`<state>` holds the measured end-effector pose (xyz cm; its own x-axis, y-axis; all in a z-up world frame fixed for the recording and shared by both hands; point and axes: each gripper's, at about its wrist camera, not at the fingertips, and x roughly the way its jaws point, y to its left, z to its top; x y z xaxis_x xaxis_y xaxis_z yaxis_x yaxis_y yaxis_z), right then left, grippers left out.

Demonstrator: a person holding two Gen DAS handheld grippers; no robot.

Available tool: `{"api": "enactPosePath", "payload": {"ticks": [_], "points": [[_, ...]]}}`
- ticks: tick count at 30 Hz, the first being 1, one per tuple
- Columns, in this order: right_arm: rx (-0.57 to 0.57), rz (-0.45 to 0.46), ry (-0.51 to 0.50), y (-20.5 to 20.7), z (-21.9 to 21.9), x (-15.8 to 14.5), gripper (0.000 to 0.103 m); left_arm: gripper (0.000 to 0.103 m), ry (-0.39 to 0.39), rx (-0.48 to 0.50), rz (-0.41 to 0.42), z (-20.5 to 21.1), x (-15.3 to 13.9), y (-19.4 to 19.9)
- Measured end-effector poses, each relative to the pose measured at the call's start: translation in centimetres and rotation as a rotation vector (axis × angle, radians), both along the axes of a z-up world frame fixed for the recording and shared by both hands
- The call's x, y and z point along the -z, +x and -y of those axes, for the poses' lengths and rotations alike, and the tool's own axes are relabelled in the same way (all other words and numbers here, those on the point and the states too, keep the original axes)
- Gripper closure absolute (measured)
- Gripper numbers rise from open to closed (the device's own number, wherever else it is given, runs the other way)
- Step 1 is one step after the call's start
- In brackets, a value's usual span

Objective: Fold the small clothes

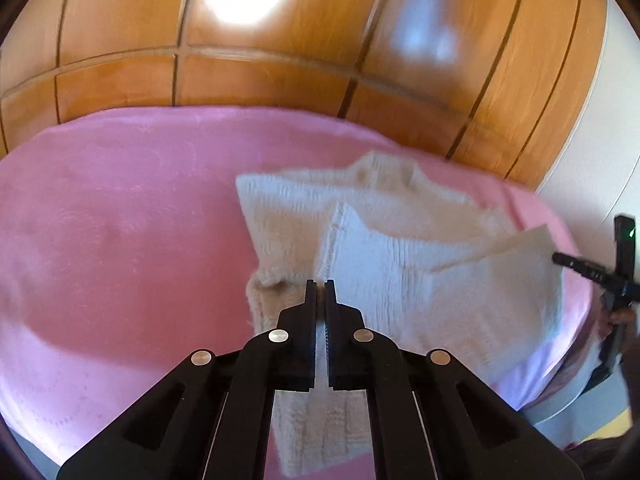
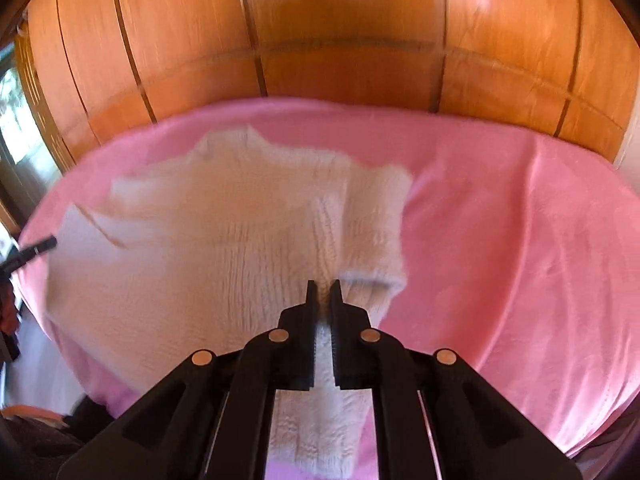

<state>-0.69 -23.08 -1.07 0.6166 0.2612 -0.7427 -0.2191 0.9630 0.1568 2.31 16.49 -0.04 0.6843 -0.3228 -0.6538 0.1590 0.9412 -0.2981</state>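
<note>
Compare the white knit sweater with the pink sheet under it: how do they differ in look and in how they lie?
Colour: the sweater is cream-white; the sheet is pink.
Texture: the sweater is ribbed, fuzzy knit; the sheet looks smooth with a slight sheen.
Pose: the sweater is partly folded and pinched by both tools; the sheet lies spread out beneath it.
Both are soft fabric.

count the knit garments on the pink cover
1: a cream knit sweater, lying on the pink cover in front of the wooden panels, pinched by both tools. More may be hidden.
</note>
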Motion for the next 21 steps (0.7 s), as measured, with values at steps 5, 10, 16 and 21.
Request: {"api": "enactPosePath", "payload": {"ticks": [5, 10, 16, 21], "points": [[0.031, 0.069, 0.093, 2.5, 1.0, -3.3, 0.098, 0.101, -0.095, -0.049, 0.064, -1.5, -2.9, 1.4], [0.089, 0.079, 0.146, 8.6, 1.2, -3.6, 0.098, 0.101, -0.094, -0.123, 0.078, -2.1, -3.9, 6.6], [0.2, 0.007, 0.159, 17.0, 2.1, -0.3, 0.098, 0.101, -0.047, -0.204, -0.005, -2.1, -1.4, 15.5], [0.249, -0.141, 0.111, 21.3, 1.5, 5.8, 0.098, 0.101, 0.077, -0.238, -0.119, -0.2, 2.5, 20.6]]}}
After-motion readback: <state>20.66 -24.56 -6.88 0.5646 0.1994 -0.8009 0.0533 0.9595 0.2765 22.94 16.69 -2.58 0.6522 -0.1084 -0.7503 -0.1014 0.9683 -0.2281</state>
